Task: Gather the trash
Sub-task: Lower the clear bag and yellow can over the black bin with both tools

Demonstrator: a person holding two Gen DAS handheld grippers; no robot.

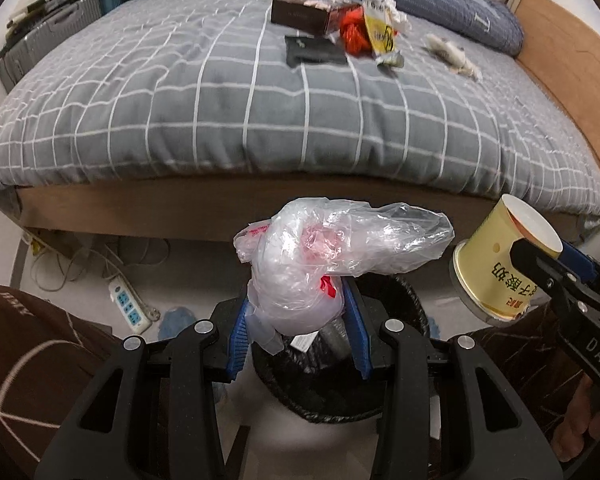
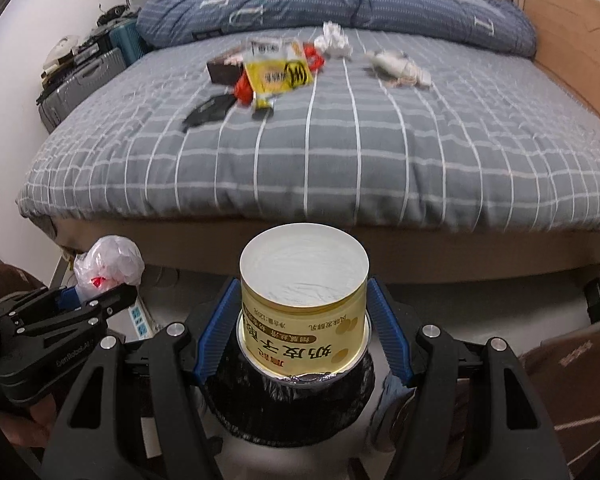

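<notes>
Black linkage bars and blue ribbed pads of the left gripper point(image 1: 298, 320) fill the foreground of the left wrist view, and a crumpled clear plastic bag with red print point(image 1: 324, 256) is pinched between the pads. It is held directly above a black round bin lined with a black bag point(image 1: 404, 304) standing on the pale floor, in which some silvery and white packaging can be made out (its nature cannot be told).

To the right, the right gripper point(image 2: 302, 336) is pressed against the sides of a pale yellow cylindrical paper cup with Chinese lettering point(image 2: 304, 304). The cup is gripped upside down, its recessed base facing the camera's forward view and its foil-rimmed mouth lowered over the same bin. Both grippers are held level, pointing toward the bed.

On the grey checked bedspread point(image 1: 220, 112), well apart from the grippers, more litter is seen: a dark brown box point(image 1: 298, 14), a yellow snack wrapper point(image 1: 380, 34), an orange-red crumpled wrapper point(image 1: 352, 36), a flat black pouch point(image 1: 314, 51) and crumpled white tissue point(image 1: 452, 54). A white power strip point(image 1: 128, 306) lies on the floor near the bed frame.
</notes>
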